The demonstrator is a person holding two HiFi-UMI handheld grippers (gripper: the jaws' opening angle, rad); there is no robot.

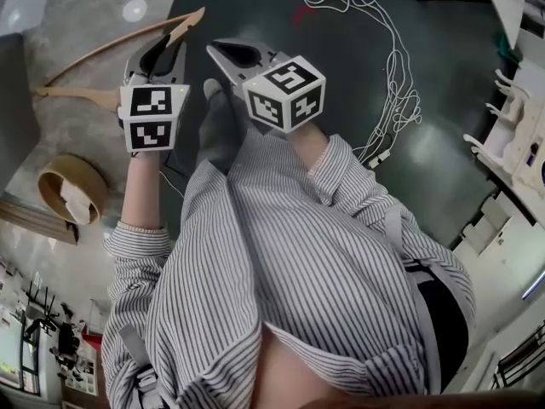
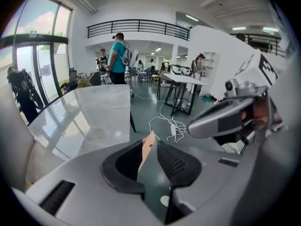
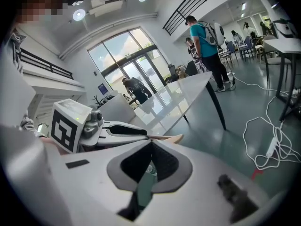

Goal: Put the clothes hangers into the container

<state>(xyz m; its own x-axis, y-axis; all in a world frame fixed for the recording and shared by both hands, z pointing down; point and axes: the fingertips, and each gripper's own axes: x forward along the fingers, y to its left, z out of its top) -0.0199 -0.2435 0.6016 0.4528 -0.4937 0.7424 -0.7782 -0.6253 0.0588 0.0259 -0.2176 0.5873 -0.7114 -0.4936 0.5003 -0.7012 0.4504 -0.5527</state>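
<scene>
A wooden clothes hanger stretches over the grey marble table at the upper left of the head view. My left gripper stands at the hanger's right end. In the left gripper view that wooden end sits between the jaws of the left gripper, leaning by the left pad with a gap on the other side; the jaws are open. My right gripper hangs just right of it with its tips together and nothing between them, as the right gripper also shows in its own view. A round wooden container stands at the left.
White cables trail over the dark floor ahead and to the right. White furniture pieces stand at the right edge. A person in a teal shirt and more tables are far off in the hall.
</scene>
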